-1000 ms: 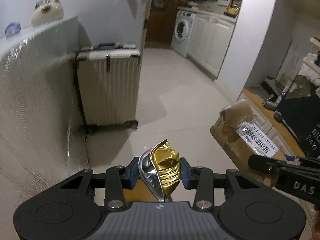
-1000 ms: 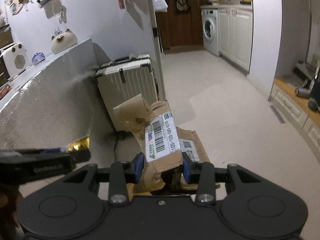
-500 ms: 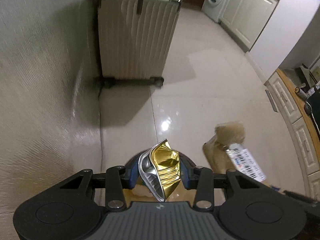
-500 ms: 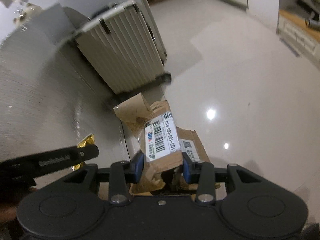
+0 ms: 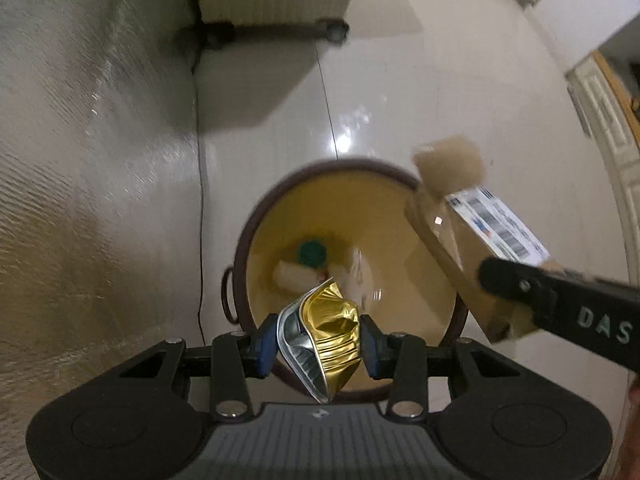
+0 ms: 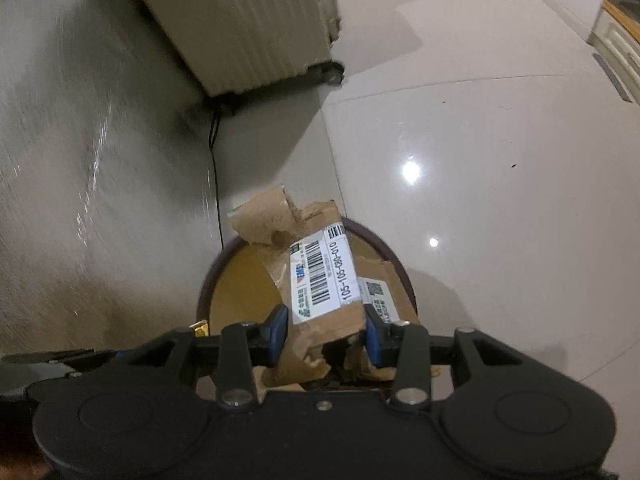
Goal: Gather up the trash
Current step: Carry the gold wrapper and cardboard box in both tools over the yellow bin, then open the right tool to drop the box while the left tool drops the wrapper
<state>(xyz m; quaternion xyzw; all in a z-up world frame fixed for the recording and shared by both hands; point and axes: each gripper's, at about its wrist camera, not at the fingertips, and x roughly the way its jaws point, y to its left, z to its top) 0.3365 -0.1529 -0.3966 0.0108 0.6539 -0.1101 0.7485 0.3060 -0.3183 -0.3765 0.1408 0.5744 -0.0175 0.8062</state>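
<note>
My left gripper (image 5: pixel 319 346) is shut on a crumpled gold and silver foil wrapper (image 5: pixel 326 338) and holds it above a round trash bin (image 5: pixel 256 224) with a dark rim and yellow inside. Trash lies in the bin, among it a green cap (image 5: pixel 313 252) and white pieces. My right gripper (image 6: pixel 325 336) is shut on a torn brown cardboard box (image 6: pixel 320 276) with barcode labels, above the same bin (image 6: pixel 230 276). The box also shows in the left wrist view (image 5: pixel 464 240) over the bin's right rim.
A cream ribbed suitcase (image 6: pixel 248 20) stands on the tiled floor (image 6: pixel 480 160) beyond the bin. A grey textured wall (image 5: pixel 80 160) runs along the left, with a thin black cable (image 5: pixel 199 200) down its foot. Cabinets (image 5: pixel 608 120) line the right.
Both grippers have tilted downward and moved over the trash bin, which has come into view beneath them. The wrapper and the cardboard box remain held.
</note>
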